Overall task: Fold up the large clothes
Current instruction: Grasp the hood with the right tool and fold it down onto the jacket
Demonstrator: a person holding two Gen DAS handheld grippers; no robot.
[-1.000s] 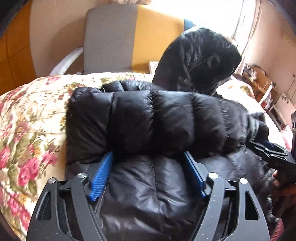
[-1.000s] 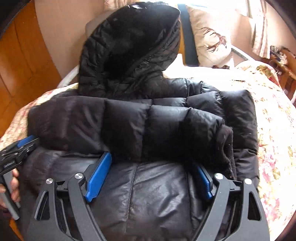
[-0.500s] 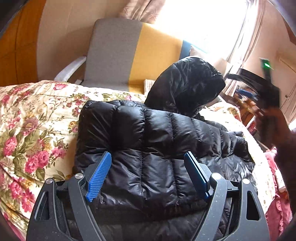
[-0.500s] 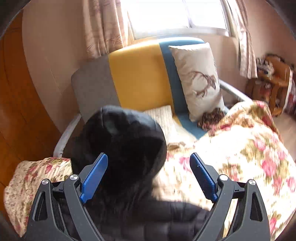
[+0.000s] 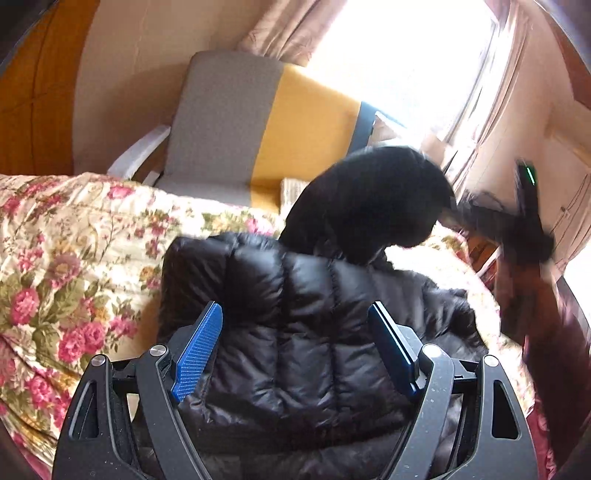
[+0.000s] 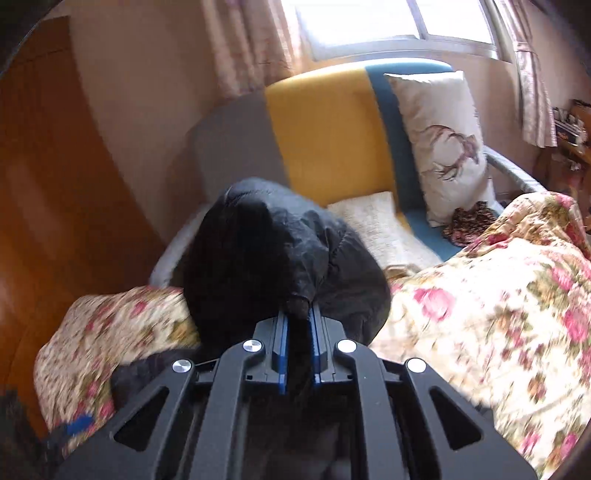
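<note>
A black puffer jacket [image 5: 295, 325] lies folded on a floral quilt [image 5: 66, 266]. Its hood [image 5: 369, 206] stands up at the far end. My left gripper [image 5: 295, 332] is open and hovers over the near part of the jacket, holding nothing. My right gripper [image 6: 297, 321] is shut on the edge of the hood [image 6: 266, 251], its blue pads pinching the black fabric. In the left wrist view the right gripper [image 5: 517, 229] is a dark blur at the hood's right side.
A grey, yellow and blue armchair [image 6: 325, 140] stands behind the bed with a deer-print pillow [image 6: 443, 144] and a cream cloth [image 6: 376, 229] on its seat. A wooden wardrobe [image 6: 55, 184] is at the left. A window with curtains [image 6: 388, 26] is behind.
Both grippers lifted off the jacket body. The right gripper moved to the hood and shut on its edge. The left gripper stays open above the jacket.
</note>
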